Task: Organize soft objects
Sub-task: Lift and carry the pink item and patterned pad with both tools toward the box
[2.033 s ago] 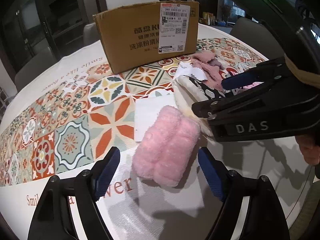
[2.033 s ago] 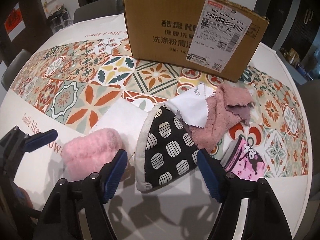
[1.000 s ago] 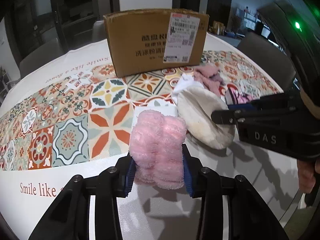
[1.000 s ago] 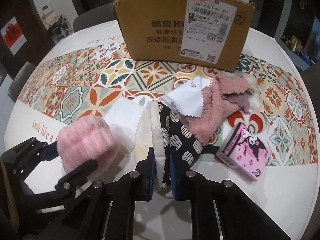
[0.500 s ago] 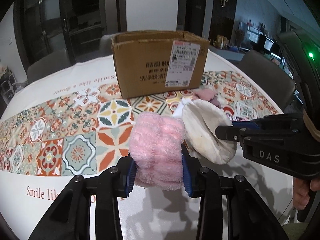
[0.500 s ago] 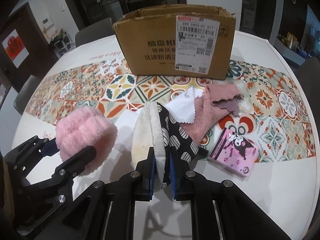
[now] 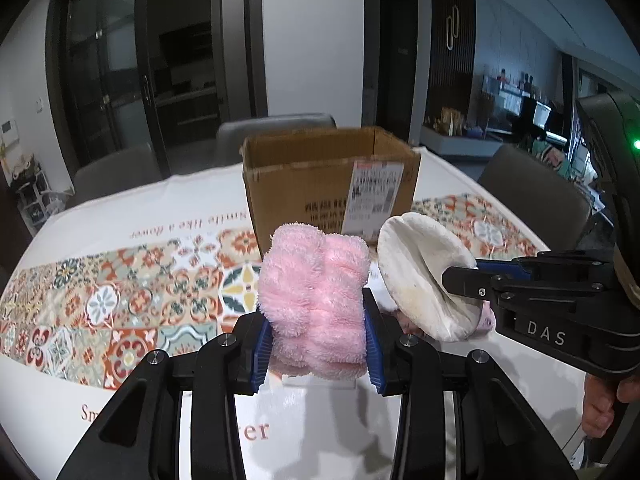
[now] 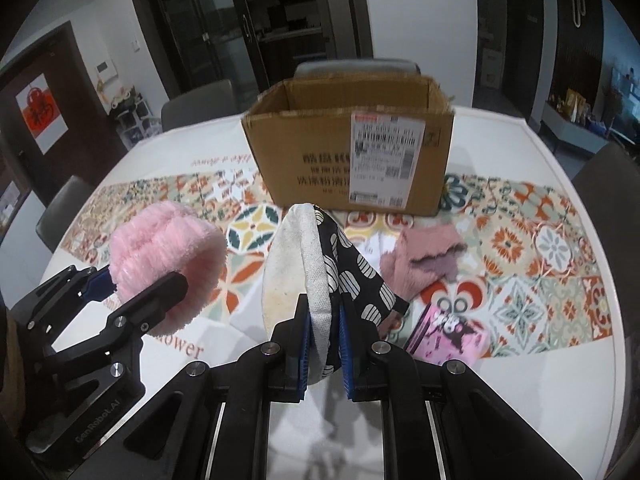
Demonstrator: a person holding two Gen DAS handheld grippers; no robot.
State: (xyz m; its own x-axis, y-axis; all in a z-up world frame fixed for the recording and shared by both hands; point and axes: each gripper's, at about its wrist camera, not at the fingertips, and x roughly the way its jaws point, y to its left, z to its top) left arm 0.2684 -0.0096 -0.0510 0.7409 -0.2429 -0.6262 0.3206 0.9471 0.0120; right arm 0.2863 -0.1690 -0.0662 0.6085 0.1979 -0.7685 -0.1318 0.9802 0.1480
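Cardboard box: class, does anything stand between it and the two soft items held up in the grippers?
Nothing visible does. The fluffy pink cloth in the left gripper and the oven mitt in the right gripper face the open-topped cardboard box across bare patterned tablecloth.

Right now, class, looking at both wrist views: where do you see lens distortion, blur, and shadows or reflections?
Left wrist view: door frames bow outward, corners go black; the cardboard box label is blurred; the pink fluffy towel is mirrored faintly on the glossy table.

Right wrist view: same fisheye curving; box print smeared; the oven mitt casts a shadow just ahead of the fingers.
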